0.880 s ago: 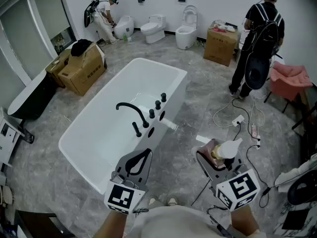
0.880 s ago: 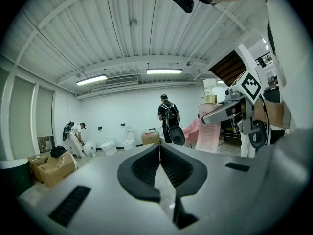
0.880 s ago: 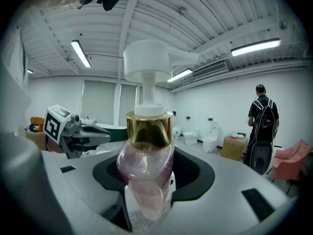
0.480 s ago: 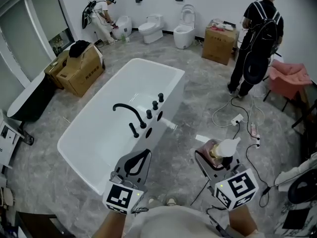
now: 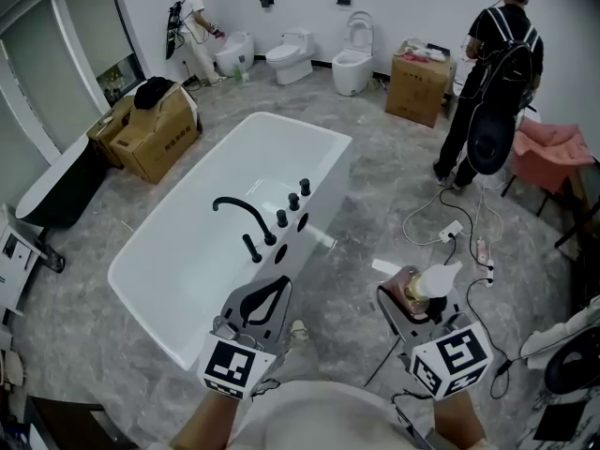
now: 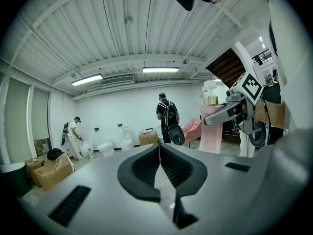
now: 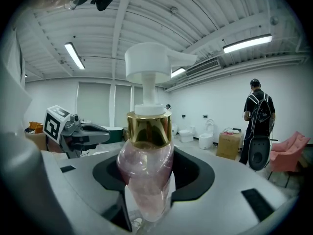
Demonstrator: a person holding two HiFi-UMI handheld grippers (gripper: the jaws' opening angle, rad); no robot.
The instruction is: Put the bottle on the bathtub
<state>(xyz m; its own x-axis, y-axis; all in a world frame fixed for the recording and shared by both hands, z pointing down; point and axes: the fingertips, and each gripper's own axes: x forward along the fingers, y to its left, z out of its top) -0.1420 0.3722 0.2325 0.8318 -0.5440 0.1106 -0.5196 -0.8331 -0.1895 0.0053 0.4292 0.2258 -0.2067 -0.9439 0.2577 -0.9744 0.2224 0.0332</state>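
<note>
Bottle (image 7: 146, 180), pink and white, stands gripped tight in the right claw (image 5: 410, 300), near the tub (image 5: 330, 181) on its tap (image 5: 246, 212) side. Left claw (image 5: 265, 298) is squeezed shut on nothing, just by the tub's near end.

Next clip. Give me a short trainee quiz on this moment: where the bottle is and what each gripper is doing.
1. True or false: the bottle stands on the bathtub.
2. The left gripper is: A) open; B) shut and empty; C) shut on the bottle.
3. Fill in: under the white pump, the bottle's collar is ____ in colour.

Key
1. False: the right gripper holds it above the floor, to the side of the bathtub.
2. B
3. gold
</note>
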